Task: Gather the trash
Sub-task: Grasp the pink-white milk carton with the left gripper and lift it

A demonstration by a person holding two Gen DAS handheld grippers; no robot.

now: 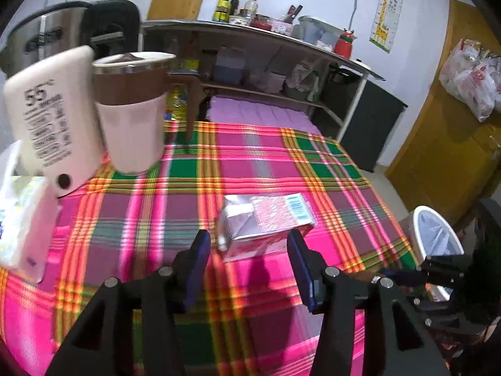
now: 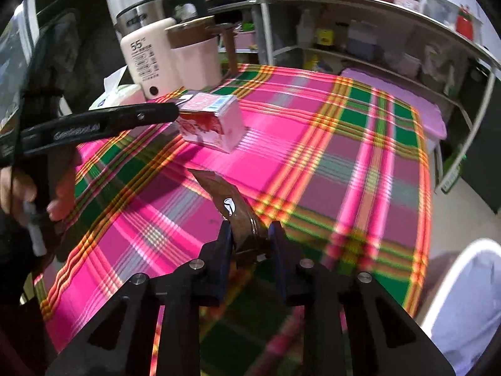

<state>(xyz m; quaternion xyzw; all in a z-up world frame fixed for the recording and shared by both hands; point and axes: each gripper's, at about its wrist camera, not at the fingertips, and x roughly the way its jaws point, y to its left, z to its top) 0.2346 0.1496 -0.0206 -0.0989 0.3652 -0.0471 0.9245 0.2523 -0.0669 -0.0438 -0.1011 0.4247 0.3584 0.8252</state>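
Note:
A pink milk carton (image 1: 266,222) lies on its side on the plaid tablecloth (image 1: 250,156). My left gripper (image 1: 249,244) is open, its blue pads on either side of the carton's near end, not closed on it. In the right wrist view the carton (image 2: 216,122) shows at the left gripper's tip. My right gripper (image 2: 250,235) is shut on a brown wrapper (image 2: 231,210) and holds it above the tablecloth (image 2: 313,156). A white bin with a liner (image 1: 438,238) stands off the table's right edge; it also shows in the right wrist view (image 2: 466,307).
A white warmer (image 1: 50,125), a pink-and-brown jug (image 1: 131,109) and a steel kettle (image 1: 40,40) stand at the back left. A tissue pack (image 1: 18,219) lies at the left. A metal shelf unit (image 1: 250,62) with bottles stands behind the table.

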